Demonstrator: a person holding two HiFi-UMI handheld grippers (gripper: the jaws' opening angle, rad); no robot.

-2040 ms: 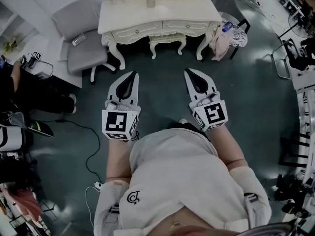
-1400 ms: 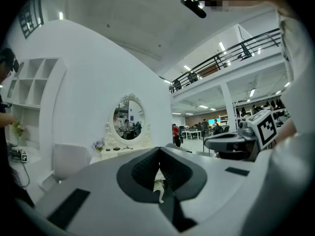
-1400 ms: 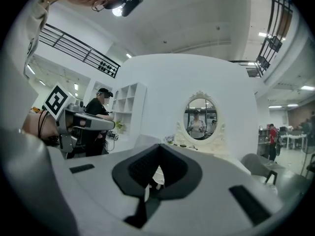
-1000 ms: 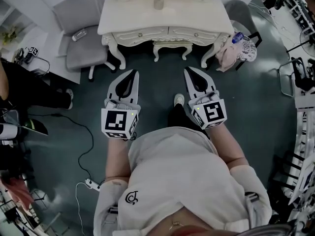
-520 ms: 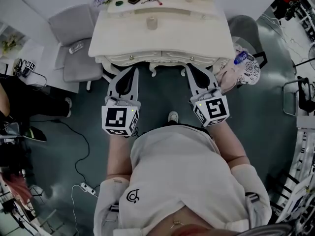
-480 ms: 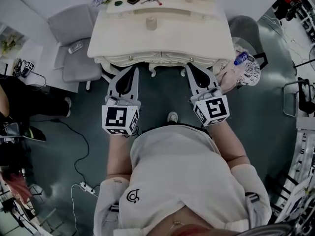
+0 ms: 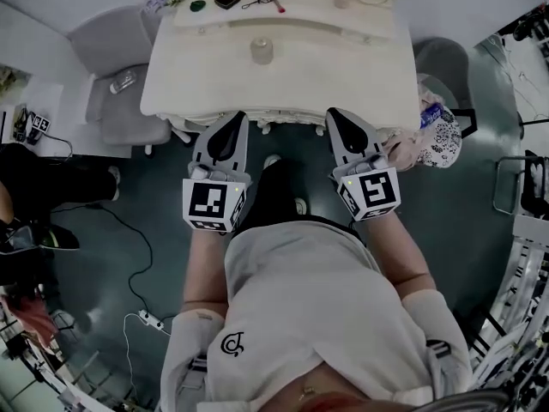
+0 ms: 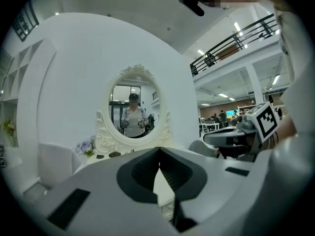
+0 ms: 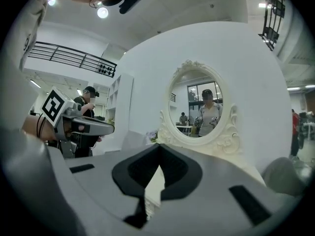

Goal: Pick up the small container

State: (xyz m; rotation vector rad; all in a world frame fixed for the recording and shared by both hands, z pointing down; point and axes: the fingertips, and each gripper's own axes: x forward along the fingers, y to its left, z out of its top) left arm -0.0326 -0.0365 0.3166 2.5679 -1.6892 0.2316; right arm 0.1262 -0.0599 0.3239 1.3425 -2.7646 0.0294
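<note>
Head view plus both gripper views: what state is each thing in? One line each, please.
left gripper: shut, nothing between its jaws.
right gripper: shut, nothing between its jaws.
small container: upright on the dressing table, apart from both grippers, not yet picked up.
mirror: upright at the back of the dressing table.

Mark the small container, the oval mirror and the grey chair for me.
small container [image 7: 261,51]: head view, middle of its top.
oval mirror [image 8: 133,107]: left gripper view, centre of the glass.
grey chair [image 7: 129,114]: head view, bare part of the seat.
</note>
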